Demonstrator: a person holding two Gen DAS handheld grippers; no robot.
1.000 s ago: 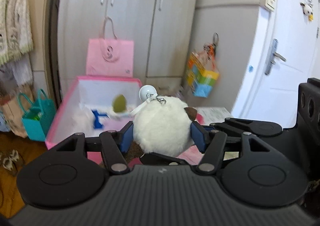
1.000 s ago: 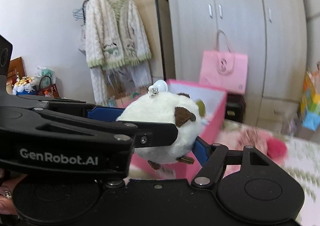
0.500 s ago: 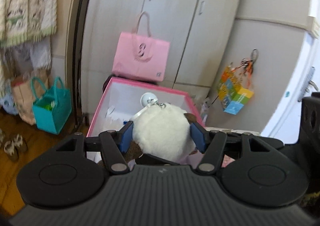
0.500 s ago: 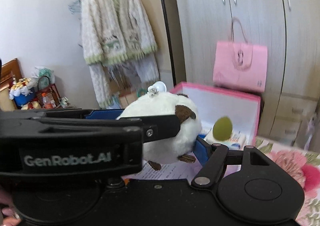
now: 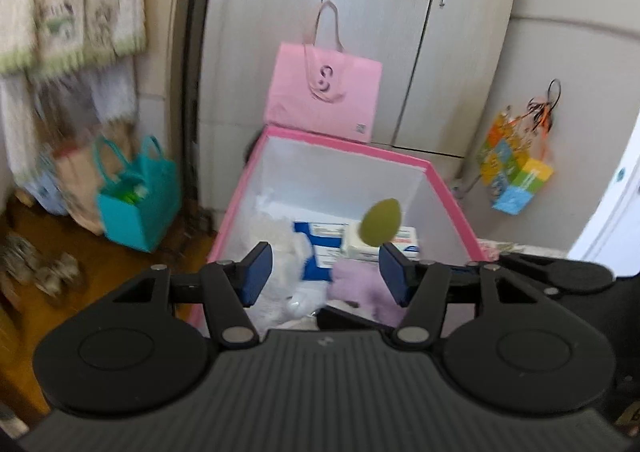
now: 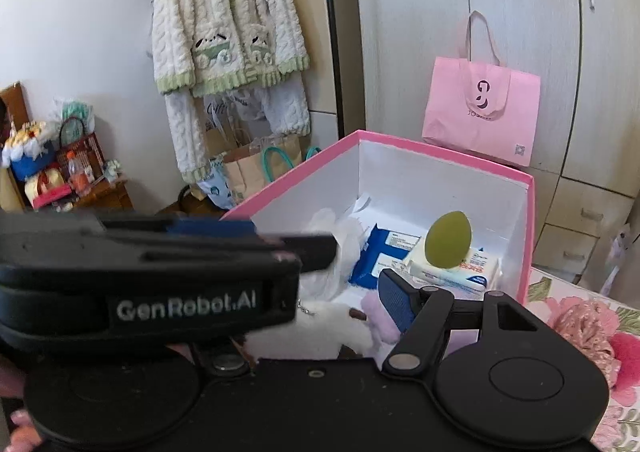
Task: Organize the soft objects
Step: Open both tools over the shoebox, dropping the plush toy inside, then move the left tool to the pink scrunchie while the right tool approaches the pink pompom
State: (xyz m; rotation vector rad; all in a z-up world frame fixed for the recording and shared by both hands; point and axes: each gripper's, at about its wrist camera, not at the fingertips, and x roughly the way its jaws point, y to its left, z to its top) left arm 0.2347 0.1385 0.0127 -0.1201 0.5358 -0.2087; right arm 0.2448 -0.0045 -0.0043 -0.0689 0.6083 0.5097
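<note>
Over the open pink box [image 5: 448, 187] we held both grippers side by side, each tipped forward and down toward its white interior. Our left gripper [image 5: 324, 272] had its blue pads [image 5: 256, 272] spread apart with nothing pressed between them. Our right gripper [image 6: 332, 276] also stood with jaws apart; they had just been closing a little, and nothing was clamped between them. From the right wrist view the left gripper's black body crossed the foreground, hiding the right gripper's near finger. We noted the white plush ball [image 6: 316, 332] with brown patches lying low inside the box, just below the tools, touching a lilac fluffy item [image 5: 360, 288]. Farther in lay a white fuzzy piece [image 5: 280, 256], blue-and-white packets [image 6: 384, 256], and a green egg-shaped sponge [image 6: 448, 238] standing upright on one packet. We saw a pink paper bag [image 6: 480, 111] behind the box, against the wardrobe [image 6: 460, 31].
</note>
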